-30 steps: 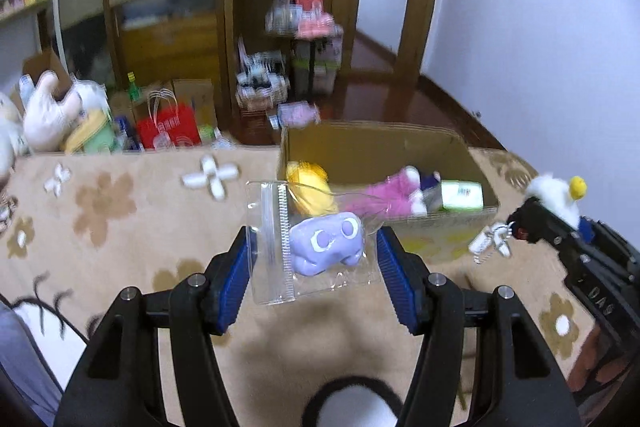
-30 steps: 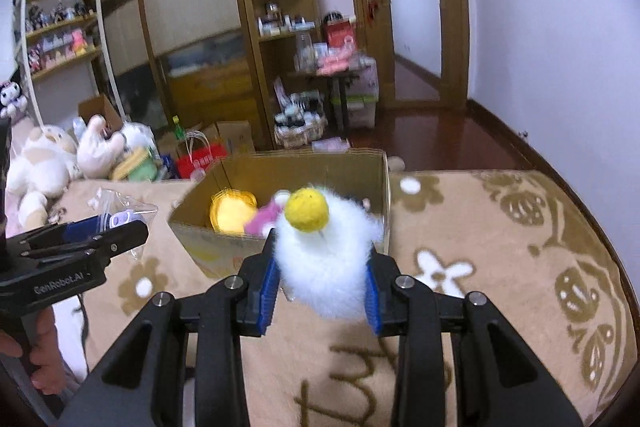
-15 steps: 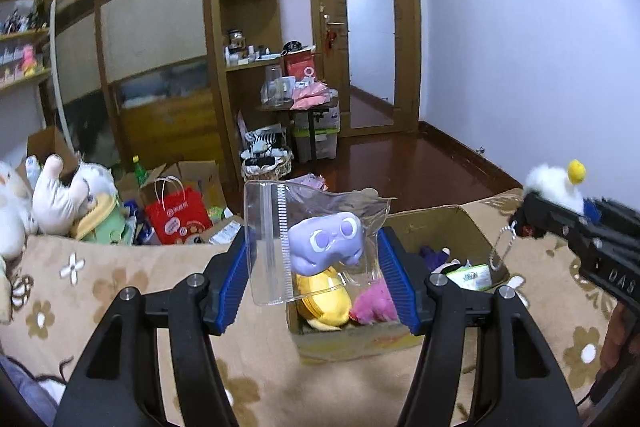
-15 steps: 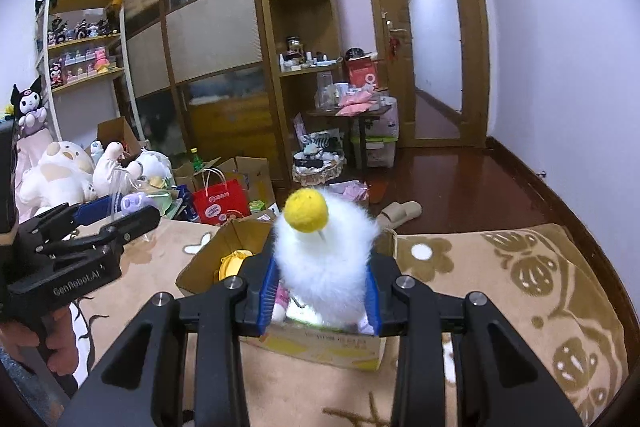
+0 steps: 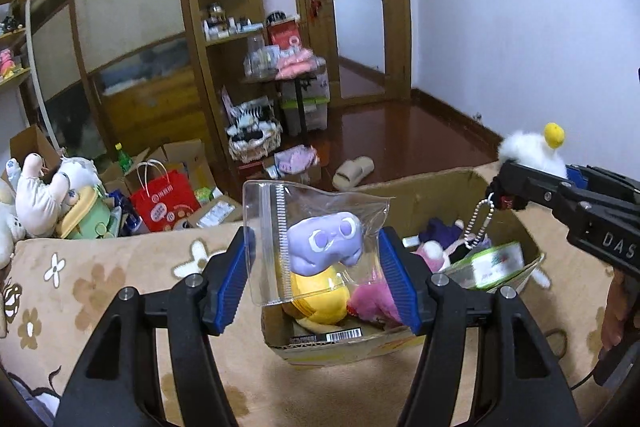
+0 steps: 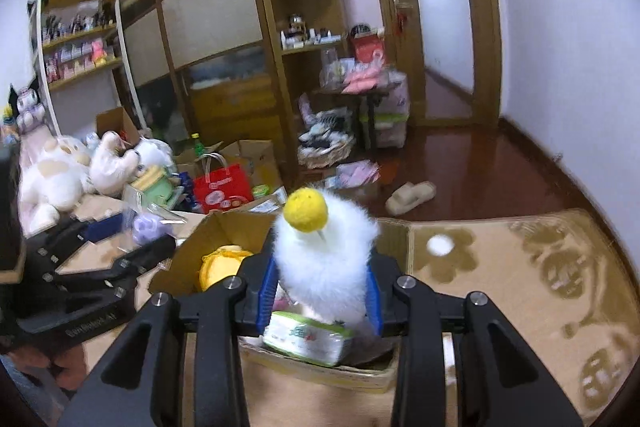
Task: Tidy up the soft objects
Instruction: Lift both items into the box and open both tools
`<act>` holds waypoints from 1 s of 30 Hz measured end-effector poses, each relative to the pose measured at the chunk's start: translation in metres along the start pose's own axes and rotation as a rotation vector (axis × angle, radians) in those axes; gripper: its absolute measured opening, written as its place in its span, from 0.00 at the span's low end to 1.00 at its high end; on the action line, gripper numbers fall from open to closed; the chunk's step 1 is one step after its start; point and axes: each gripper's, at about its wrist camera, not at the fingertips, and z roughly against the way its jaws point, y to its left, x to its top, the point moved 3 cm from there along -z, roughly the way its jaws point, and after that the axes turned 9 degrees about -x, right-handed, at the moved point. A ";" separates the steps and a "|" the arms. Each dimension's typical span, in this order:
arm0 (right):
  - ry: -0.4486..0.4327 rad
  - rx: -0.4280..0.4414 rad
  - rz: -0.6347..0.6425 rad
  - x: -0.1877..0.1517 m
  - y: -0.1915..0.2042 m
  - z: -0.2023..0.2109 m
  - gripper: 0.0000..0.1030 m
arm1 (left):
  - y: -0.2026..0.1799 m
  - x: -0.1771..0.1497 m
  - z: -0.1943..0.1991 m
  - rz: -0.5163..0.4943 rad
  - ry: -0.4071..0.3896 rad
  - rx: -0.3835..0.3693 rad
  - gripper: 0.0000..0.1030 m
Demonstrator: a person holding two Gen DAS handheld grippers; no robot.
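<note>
Item 1: clear zip bag (image 5: 316, 243) w/ purple soft toy (image 5: 326, 243) inside. Pinched between my left gripper (image 5: 316, 285) blue pads, jaws clamped on the bag's sides; it hangs above the near-left part of the cardboard box (image 5: 424, 195).

Item 2: white fluffy plush (image 6: 324, 259) w/ yellow ball (image 6: 306, 209) on top. Squeezed in my right gripper (image 6: 320, 293), jaws tight on its body, over the box's right end; its bead chain (image 5: 478, 223) dangles into the box.

Box contents: yellow plush (image 5: 320, 301), pink plush (image 5: 372, 305), dark purple item (image 5: 442, 229), green-white pack (image 6: 306, 337).

Surroundings: box sits on beige flower-print blanket (image 5: 100, 279). Beyond: red gift bag (image 5: 164, 201), white stuffed animals (image 6: 60, 179), slipper (image 6: 412, 195) on dark wood floor, wooden shelf unit (image 6: 296, 27).
</note>
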 end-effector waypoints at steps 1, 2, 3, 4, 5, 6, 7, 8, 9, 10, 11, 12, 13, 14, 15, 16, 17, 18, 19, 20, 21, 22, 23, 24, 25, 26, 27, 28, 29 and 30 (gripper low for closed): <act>0.014 0.010 -0.017 -0.003 -0.002 -0.006 0.38 | 0.001 -0.001 -0.003 0.005 0.005 0.001 0.60; 0.021 0.009 -0.018 -0.005 -0.004 -0.011 0.38 | 0.003 -0.002 -0.006 0.011 0.011 0.001 0.61; 0.032 0.003 -0.016 -0.008 -0.005 -0.016 0.38 | 0.005 -0.003 -0.011 0.018 0.020 0.000 0.61; 0.040 0.000 -0.016 -0.011 -0.006 -0.020 0.39 | 0.008 -0.004 -0.014 0.025 0.027 0.001 0.61; 0.052 -0.004 -0.020 -0.015 -0.007 -0.025 0.39 | 0.010 -0.006 -0.019 0.033 0.036 0.003 0.62; 0.062 -0.010 -0.026 -0.017 -0.008 -0.029 0.40 | 0.012 -0.007 -0.022 0.039 0.044 0.006 0.63; 0.074 -0.018 -0.031 -0.019 -0.010 -0.033 0.40 | 0.014 -0.009 -0.025 0.043 0.050 0.007 0.64; 0.083 -0.022 -0.035 -0.022 -0.011 -0.036 0.40 | 0.016 -0.011 -0.029 0.050 0.059 0.009 0.65; 0.087 -0.022 -0.038 -0.024 -0.013 -0.037 0.40 | 0.018 -0.012 -0.032 0.056 0.065 0.009 0.65; 0.091 -0.023 -0.039 -0.026 -0.013 -0.039 0.40 | 0.018 -0.013 -0.034 0.060 0.070 0.006 0.65; 0.094 -0.026 -0.039 -0.027 -0.014 -0.040 0.40 | 0.019 -0.014 -0.037 0.064 0.076 0.002 0.66; 0.100 -0.029 -0.039 -0.028 -0.015 -0.042 0.41 | 0.021 -0.016 -0.038 0.064 0.082 0.004 0.67; 0.106 -0.032 -0.042 -0.028 -0.016 -0.044 0.43 | 0.021 -0.017 -0.040 0.061 0.088 0.006 0.68; 0.107 -0.032 -0.045 -0.028 -0.017 -0.044 0.44 | 0.022 -0.017 -0.041 0.058 0.093 0.008 0.69; 0.108 -0.032 -0.050 -0.028 -0.018 -0.044 0.45 | 0.022 -0.018 -0.042 0.058 0.097 0.008 0.69; 0.108 -0.034 -0.053 -0.029 -0.019 -0.045 0.47 | 0.023 -0.018 -0.043 0.062 0.098 0.005 0.72; 0.109 -0.040 -0.050 -0.029 -0.019 -0.045 0.48 | 0.023 -0.018 -0.042 0.066 0.096 0.000 0.74; 0.107 -0.045 -0.044 -0.030 -0.019 -0.044 0.50 | 0.023 -0.019 -0.041 0.068 0.092 -0.003 0.74; 0.104 -0.049 -0.038 -0.030 -0.019 -0.044 0.51 | 0.023 -0.019 -0.039 0.069 0.088 -0.004 0.74; 0.102 -0.049 -0.036 -0.030 -0.019 -0.043 0.52 | 0.023 -0.019 -0.038 0.068 0.087 -0.004 0.74; 0.101 -0.048 -0.034 -0.029 -0.019 -0.042 0.53 | 0.023 -0.019 -0.037 0.066 0.088 -0.002 0.75; 0.099 -0.048 -0.032 -0.029 -0.019 -0.040 0.56 | 0.023 -0.019 -0.037 0.066 0.090 0.002 0.75; 0.095 -0.051 -0.027 -0.029 -0.019 -0.038 0.58 | 0.024 -0.020 -0.035 0.067 0.091 0.005 0.77; 0.090 -0.059 -0.019 -0.028 -0.018 -0.036 0.63 | 0.023 -0.021 -0.034 0.068 0.093 0.007 0.80; 0.083 -0.069 -0.007 -0.028 -0.017 -0.034 0.66 | 0.023 -0.021 -0.032 0.069 0.091 0.012 0.84; 0.078 -0.074 0.008 -0.027 -0.016 -0.031 0.66 | 0.023 -0.022 -0.029 0.069 0.083 0.020 0.86; 0.073 -0.078 0.019 -0.027 -0.014 -0.028 0.66 | 0.023 -0.021 -0.026 0.065 0.079 0.024 0.86; 0.064 -0.084 0.037 -0.026 -0.013 -0.024 0.66 | 0.022 -0.021 -0.024 0.061 0.079 0.027 0.86; 0.060 -0.087 0.047 -0.026 -0.010 -0.020 0.66 | 0.022 -0.020 -0.022 0.059 0.080 0.029 0.86; 0.057 -0.092 0.061 -0.026 -0.009 -0.016 0.67 | 0.022 -0.020 -0.019 0.058 0.080 0.033 0.86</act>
